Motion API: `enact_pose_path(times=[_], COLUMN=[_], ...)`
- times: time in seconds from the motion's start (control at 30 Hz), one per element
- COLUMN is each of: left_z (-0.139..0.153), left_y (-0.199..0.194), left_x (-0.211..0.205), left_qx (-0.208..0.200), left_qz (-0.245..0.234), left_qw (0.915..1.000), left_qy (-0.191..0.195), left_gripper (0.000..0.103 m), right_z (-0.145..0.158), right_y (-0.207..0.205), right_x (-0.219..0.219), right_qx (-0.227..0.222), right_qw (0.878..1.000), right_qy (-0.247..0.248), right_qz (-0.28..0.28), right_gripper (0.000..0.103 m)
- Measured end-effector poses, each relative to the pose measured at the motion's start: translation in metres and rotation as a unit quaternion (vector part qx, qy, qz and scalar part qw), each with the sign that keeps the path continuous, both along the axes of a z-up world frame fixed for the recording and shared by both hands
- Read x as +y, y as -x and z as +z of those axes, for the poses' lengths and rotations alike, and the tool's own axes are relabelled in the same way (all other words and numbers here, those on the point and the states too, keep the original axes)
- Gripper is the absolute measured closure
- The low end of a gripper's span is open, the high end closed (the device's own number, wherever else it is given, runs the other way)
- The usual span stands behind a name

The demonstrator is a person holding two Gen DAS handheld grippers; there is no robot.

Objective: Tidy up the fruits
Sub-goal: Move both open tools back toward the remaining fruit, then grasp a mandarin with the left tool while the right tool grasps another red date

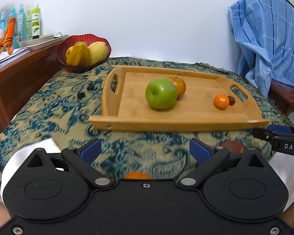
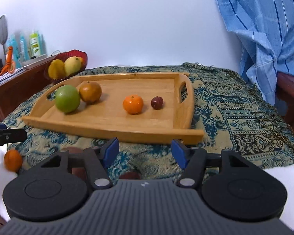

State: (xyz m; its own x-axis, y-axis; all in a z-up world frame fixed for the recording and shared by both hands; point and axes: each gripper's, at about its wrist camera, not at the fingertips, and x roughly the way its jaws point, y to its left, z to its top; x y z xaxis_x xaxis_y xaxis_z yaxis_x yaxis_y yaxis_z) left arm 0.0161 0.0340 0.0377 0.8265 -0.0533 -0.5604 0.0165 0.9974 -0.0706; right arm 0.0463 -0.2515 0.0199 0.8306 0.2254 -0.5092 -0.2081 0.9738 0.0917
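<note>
1. Rectangular bamboo tray with cut-out handles (image 2: 184, 115) sat on the paisley-cloth worktop (image 2: 235, 117), apparently as the collection spot.
2. It held a round green apple (image 1: 161, 94) touching a brownish-orange round fruit (image 1: 179, 86), plus a small orange mandarin (image 2: 133, 104) near a dark red date-like fruit (image 2: 157, 102).
3. Left gripper (image 1: 146, 149) and right gripper (image 2: 145, 152) hovered just before the tray, jaws apart, holding nothing.
4. Loose mandarin (image 2: 13, 160) lay near, probably next.
</note>
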Motion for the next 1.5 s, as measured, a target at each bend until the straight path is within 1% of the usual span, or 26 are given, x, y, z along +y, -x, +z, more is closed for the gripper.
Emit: enact_pose_path(times=[0.1, 0.2, 0.23, 0.27, 0.33, 0.4, 0.47, 0.6, 0.7, 0.77, 0.87, 0.9, 1.07, 1.27, 1.5], left_z=[-0.004, -0.009, -0.011, -0.012, -0.014, -0.016, -0.019, -0.024, -0.026, -0.029, -0.031, -0.031, -0.029, -0.023, -0.012], left_y=[0.009, 0.019, 0.021, 0.023, 0.023, 0.023, 0.020, 0.016, 0.015, 0.013, 0.013, 0.013, 0.011, 0.009, 0.002], left_x=[-0.002, -0.005, -0.005, -0.006, -0.007, -0.007, -0.006, -0.002, -0.002, -0.002, -0.001, -0.001, -0.002, -0.001, -0.002], left_qx=[0.007, 0.012, 0.012, 0.014, 0.021, 0.026, 0.033, 0.043, 0.047, 0.053, 0.056, 0.056, 0.058, 0.057, 0.045], left_qz=[-0.007, -0.012, -0.013, -0.014, -0.016, -0.013, -0.006, 0.001, 0.000, -0.001, 0.004, 0.005, 0.005, 0.008, 0.013], left_qw=[0.9999, 0.9996, 0.9995, 0.9994, 0.9992, 0.9990, 0.9989, 0.9988, 0.9986, 0.9983, 0.9981, 0.9981, 0.9980, 0.9982, 0.9986], left_qy=[-0.008, -0.022, -0.025, -0.029, -0.032, -0.033, -0.032, -0.022, -0.025, -0.024, -0.023, -0.024, -0.025, -0.019, -0.023], left_gripper=[0.013, 0.020, 0.026, 0.029, 0.032, 0.034, 0.040, 0.045, 0.053, 0.059, 0.063, 0.064, 0.064, 0.064, 0.064], right_z=[-0.003, -0.007, -0.009, -0.010, -0.012, -0.014, -0.016, -0.019, -0.021, -0.022, -0.022, -0.022, -0.022, -0.018, -0.013], right_y=[0.013, 0.021, 0.022, 0.023, 0.026, 0.027, 0.027, 0.025, 0.025, 0.024, 0.023, 0.024, 0.024, 0.023, 0.017], right_x=[0.003, 0.006, 0.007, 0.009, 0.012, 0.015, 0.018, 0.022, 0.024, 0.024, 0.025, 0.026, 0.026, 0.025, 0.022], right_qx=[-0.008, -0.006, -0.005, -0.003, -0.001, 0.003, 0.007, 0.012, 0.014, 0.018, 0.019, 0.018, 0.017, 0.003, -0.008], right_qw=[1.000, 1.000, 1.000, 1.000, 1.000, 0.999, 0.999, 0.999, 0.999, 0.999, 0.998, 0.998, 0.998, 0.999, 1.000], right_qy=[0.007, 0.017, 0.019, 0.020, 0.022, 0.027, 0.031, 0.035, 0.043, 0.044, 0.047, 0.048, 0.051, 0.039, 0.027], right_qz=[0.005, 0.007, 0.009, 0.011, 0.015, 0.018, 0.020, 0.024, 0.023, 0.022, 0.021, 0.022, 0.020, 0.015, 0.009], right_gripper=[0.037, 0.045, 0.048, 0.050, 0.057, 0.060, 0.062, 0.065, 0.070, 0.071, 0.072, 0.074, 0.075, 0.075, 0.075])
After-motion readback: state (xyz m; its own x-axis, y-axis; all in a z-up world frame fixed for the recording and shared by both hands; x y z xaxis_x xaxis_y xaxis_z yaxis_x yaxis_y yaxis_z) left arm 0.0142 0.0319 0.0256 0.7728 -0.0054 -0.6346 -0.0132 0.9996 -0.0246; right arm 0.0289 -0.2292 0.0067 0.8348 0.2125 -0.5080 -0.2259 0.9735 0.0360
